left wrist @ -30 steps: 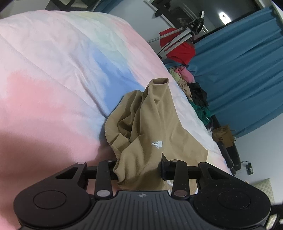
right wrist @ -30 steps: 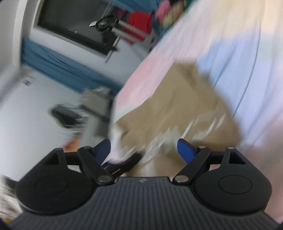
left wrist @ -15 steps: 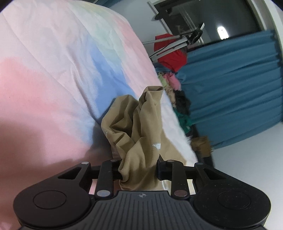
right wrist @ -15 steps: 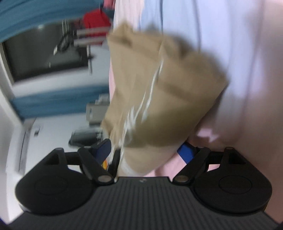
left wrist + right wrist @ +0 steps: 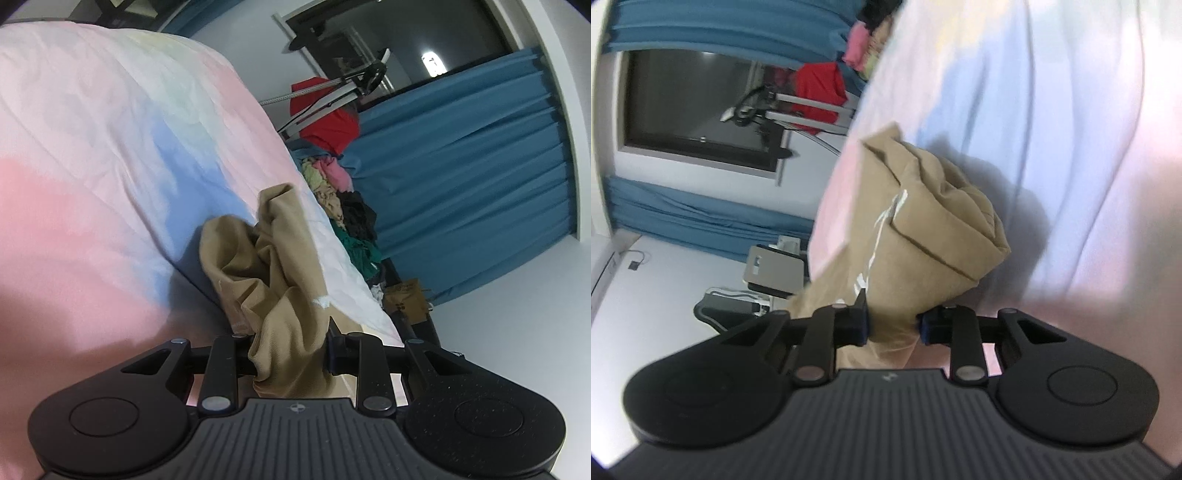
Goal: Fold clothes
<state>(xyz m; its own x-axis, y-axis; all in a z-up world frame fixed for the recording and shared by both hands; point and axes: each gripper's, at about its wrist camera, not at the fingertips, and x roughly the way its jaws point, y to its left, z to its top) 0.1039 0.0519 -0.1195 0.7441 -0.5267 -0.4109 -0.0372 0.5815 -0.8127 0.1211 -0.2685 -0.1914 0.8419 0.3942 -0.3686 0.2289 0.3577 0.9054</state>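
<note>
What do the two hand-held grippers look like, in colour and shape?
The left gripper and the right gripper are both matte black, each with a ribbed centre plate bearing a small logo, round discs on each side and silver pivot pins. The right gripper's pads are blue.

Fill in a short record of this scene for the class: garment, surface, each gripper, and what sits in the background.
garment: tan garment, bunched, white print on it
surface: pastel tie-dye bedspread
left gripper: shut on the tan garment
right gripper: shut on the same garment
background: blue curtain, red garment on a rack, pile of clothes at the bed's edge
fold state: not folded flat yet
</note>
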